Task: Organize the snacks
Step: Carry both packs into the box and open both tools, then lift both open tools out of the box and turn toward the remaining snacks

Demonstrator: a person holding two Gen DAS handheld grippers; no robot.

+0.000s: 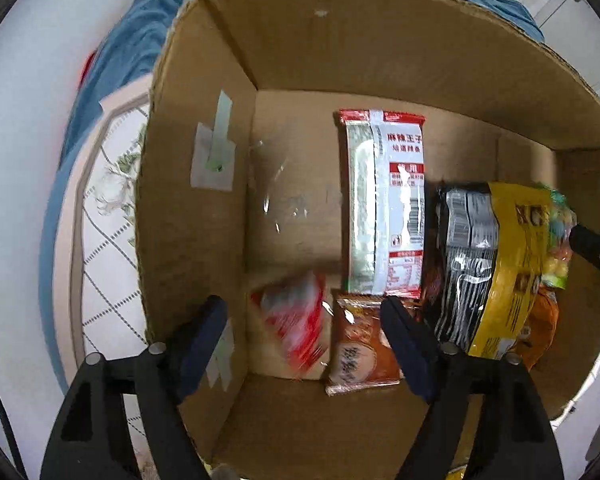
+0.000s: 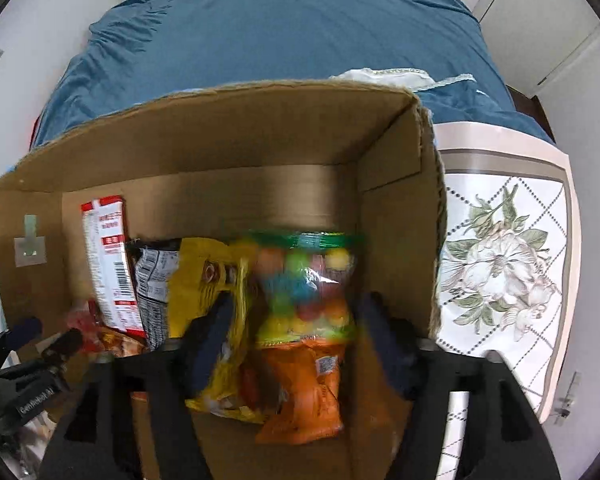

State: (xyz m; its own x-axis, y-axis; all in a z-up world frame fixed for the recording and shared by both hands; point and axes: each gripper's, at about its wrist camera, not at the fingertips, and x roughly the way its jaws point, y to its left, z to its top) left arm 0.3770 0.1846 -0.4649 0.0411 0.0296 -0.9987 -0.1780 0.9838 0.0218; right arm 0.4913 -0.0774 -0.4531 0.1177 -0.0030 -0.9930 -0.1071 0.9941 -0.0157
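Note:
An open cardboard box point(image 1: 204, 240) point(image 2: 228, 152) holds the snacks. In the left wrist view, a red and white packet point(image 1: 384, 204) stands upright, a black and yellow bag point(image 1: 484, 264) leans to its right, a brown packet point(image 1: 360, 348) and a blurred red and white packet point(image 1: 300, 320) lie at the front. My left gripper point(image 1: 304, 336) is open above these, holding nothing. In the right wrist view, my right gripper point(image 2: 296, 332) is open around a blurred clear bag of coloured candy balls point(image 2: 308, 284), above an orange bag point(image 2: 304, 392). The yellow bag point(image 2: 208, 272) lies beside it.
The box sits on a floral tablecloth point(image 2: 504, 264) point(image 1: 108, 216). A bed with a blue cover point(image 2: 276, 32) lies behind. The left gripper shows at the left edge of the right wrist view point(image 2: 28, 356). White cupboard doors point(image 2: 548, 12) stand at the far right.

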